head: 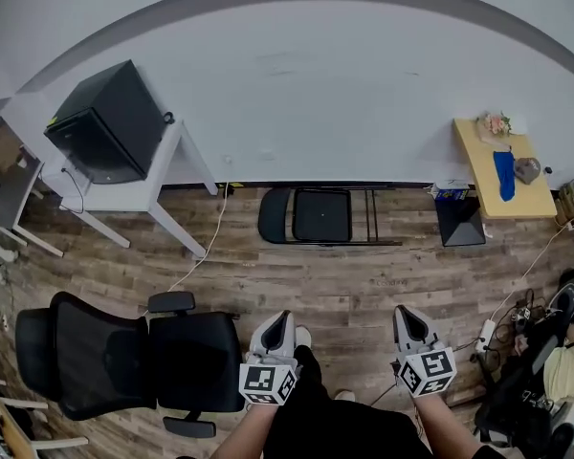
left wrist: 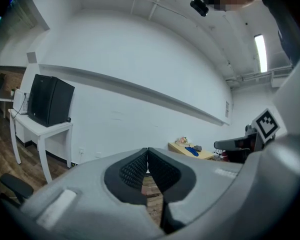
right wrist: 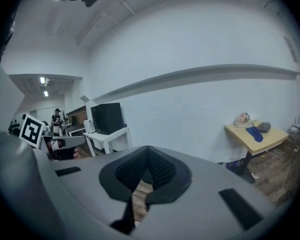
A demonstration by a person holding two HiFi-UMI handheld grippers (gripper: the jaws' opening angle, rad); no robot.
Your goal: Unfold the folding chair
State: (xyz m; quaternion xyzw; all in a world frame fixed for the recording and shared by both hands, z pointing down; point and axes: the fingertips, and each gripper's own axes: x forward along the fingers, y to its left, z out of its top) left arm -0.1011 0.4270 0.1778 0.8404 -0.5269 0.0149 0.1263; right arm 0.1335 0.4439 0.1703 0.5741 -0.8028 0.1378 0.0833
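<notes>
- chair status: the folding chair [head: 320, 216] is folded flat and lies on the wood floor [head: 268, 285] at the base of the white wall [head: 316, 94]. its black seat panel faces up, and its thin frame tubes run toward the right side of the head view.
- left gripper [head: 278, 319]: jaws clenched, ribbed pads meeting at the tips, nothing between them. it is held low in front of the person, pointed toward the wall and well apart from the folding chair.
- right gripper [head: 408, 314]: jaws clenched, pads pressed together, empty. it is level with the left gripper, pointed the same way and well apart from the folding chair.
- position relative to target: in the head view the folding chair lies ahead of the two grippers, roughly between their lines of aim, with bare floor between it and them.
- office chair [head: 124, 361]: black with a mesh back, it stands just to the left of the left gripper.
- white table [head: 124, 194]: it stands against the wall left of the folding chair and carries a black box-shaped unit [head: 110, 122].
- yellow table [head: 488, 185]: it stands against the wall right of the folding chair, with a blue cloth [head: 504, 175] lying on top.
- black box [head: 459, 220]: it sits on the floor beside the yellow table, near the right end of the folding chair.
- white cable [head: 206, 247]: it runs from the wall across the floor, left of the folding chair.
</notes>
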